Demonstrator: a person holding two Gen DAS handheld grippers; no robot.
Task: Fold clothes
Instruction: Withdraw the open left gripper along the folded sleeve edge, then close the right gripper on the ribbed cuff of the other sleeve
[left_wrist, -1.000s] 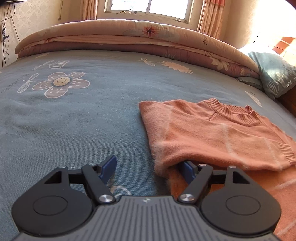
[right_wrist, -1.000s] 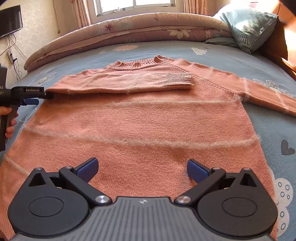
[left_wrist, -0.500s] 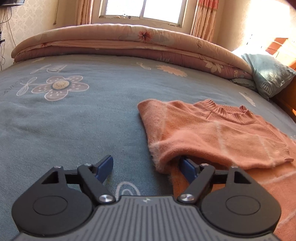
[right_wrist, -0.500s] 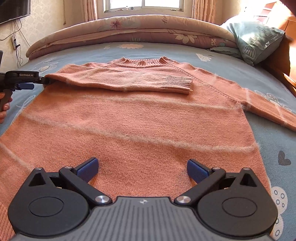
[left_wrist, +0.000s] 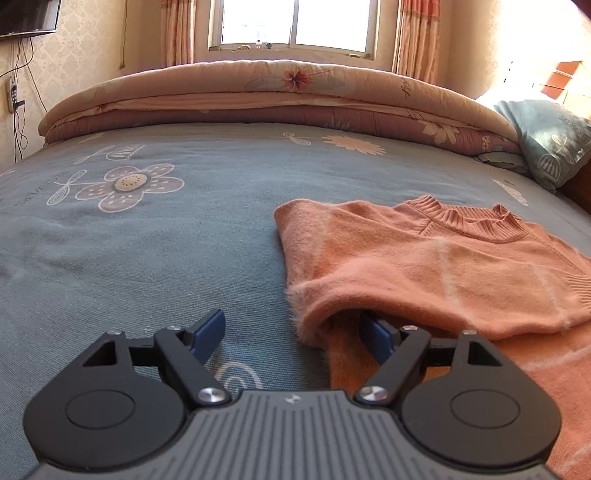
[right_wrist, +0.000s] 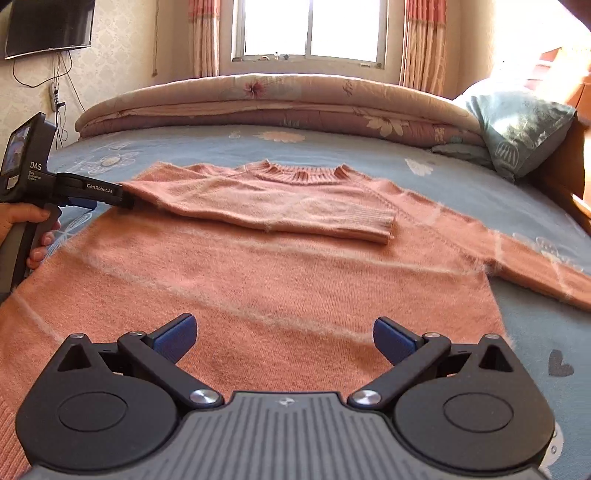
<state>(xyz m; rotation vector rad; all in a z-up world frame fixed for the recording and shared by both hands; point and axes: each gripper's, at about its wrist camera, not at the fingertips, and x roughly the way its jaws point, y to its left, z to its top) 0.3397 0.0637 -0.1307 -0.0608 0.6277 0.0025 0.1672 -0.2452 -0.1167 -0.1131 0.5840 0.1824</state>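
An orange sweater (right_wrist: 280, 266) with pale stripes lies flat on the blue bed sheet (left_wrist: 147, 266), collar towards the window. Its left sleeve (right_wrist: 280, 210) is folded across the chest, while the other sleeve (right_wrist: 535, 266) stretches out to the right. My left gripper (left_wrist: 291, 330) sits at the fold of that sleeve (left_wrist: 424, 280). Its jaws are opening, with the fold's edge between them, the right fingertip (left_wrist: 373, 332) tucked under the fold, and neither pad pressing. In the right wrist view a hand (right_wrist: 29, 221) holds the left gripper (right_wrist: 125, 197) at the sweater's left shoulder. My right gripper (right_wrist: 282, 334) stands open over the sweater's lower body, holding nothing.
A rolled floral quilt (right_wrist: 280, 99) lies along the far side of the bed under the window. A blue-green pillow (right_wrist: 517, 129) leans against the wooden headboard (right_wrist: 569, 177) at the right. A television (right_wrist: 48, 26) hangs on the left wall.
The left jaws have spread wider at the sleeve fold. Both views have tipped up slightly, and more of the window shows. The sweater lies as before.
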